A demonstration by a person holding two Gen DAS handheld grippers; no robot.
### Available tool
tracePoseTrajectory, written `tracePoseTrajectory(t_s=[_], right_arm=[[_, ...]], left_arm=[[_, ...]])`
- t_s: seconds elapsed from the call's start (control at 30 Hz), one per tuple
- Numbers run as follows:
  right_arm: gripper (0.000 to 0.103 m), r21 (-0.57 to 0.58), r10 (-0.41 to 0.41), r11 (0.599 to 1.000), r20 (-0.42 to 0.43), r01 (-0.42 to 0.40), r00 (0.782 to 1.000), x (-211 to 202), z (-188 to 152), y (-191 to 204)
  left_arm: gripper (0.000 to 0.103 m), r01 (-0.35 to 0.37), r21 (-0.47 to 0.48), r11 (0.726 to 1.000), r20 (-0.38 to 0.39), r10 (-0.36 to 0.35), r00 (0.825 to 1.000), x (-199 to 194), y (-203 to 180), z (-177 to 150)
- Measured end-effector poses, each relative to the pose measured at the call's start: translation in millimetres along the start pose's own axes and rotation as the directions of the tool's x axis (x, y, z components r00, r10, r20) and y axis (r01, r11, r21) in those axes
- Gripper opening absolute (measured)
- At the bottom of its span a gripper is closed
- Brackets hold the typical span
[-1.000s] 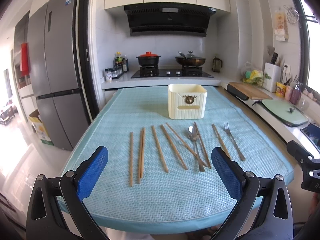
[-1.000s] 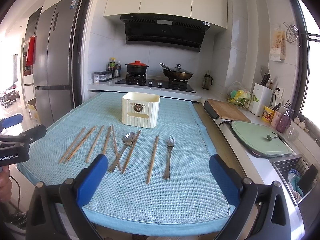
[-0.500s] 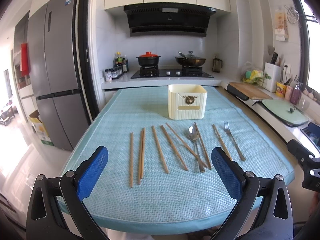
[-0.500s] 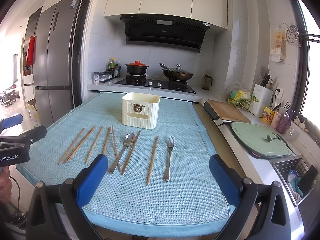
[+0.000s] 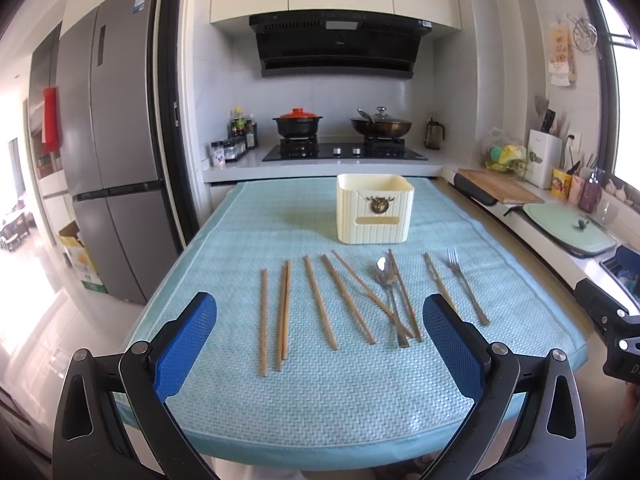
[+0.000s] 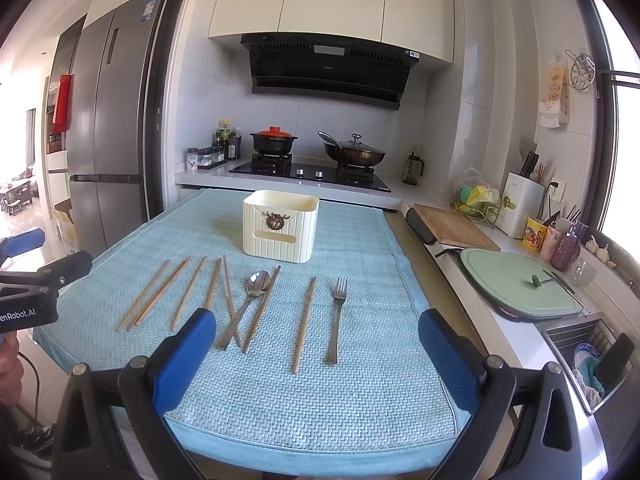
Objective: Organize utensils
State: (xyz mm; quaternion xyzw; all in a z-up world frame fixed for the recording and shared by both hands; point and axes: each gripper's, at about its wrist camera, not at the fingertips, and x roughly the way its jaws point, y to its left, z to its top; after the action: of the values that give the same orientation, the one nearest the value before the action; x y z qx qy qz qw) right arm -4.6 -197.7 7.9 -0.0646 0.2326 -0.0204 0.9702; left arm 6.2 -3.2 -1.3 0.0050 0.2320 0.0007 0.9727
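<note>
2 claws, left claw and right claw, are held wide, empty, above the counter. Chopsticks, spoon, fork lie before holder; first pickup is needed.

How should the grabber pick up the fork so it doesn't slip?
Grip the fork across its slim handle near the middle, coming straight down from above. It lies flat on the mat, apart from the nearest chopstick, so the right gripper, open, probably fits around it.
</note>
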Motion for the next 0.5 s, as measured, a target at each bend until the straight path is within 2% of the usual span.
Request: tracePoseTrajectory(t_s=[0.5], right_arm=[[0.103, -0.003, -0.008, 1.0, 0.013, 0.008, 1.0, -2.4, 1.3, 0.2]], left_arm=[[0.103, 0.012, -0.011, 1.0, 0.01, -0.012, 1.0, -3.3, 1.9, 3.8]])
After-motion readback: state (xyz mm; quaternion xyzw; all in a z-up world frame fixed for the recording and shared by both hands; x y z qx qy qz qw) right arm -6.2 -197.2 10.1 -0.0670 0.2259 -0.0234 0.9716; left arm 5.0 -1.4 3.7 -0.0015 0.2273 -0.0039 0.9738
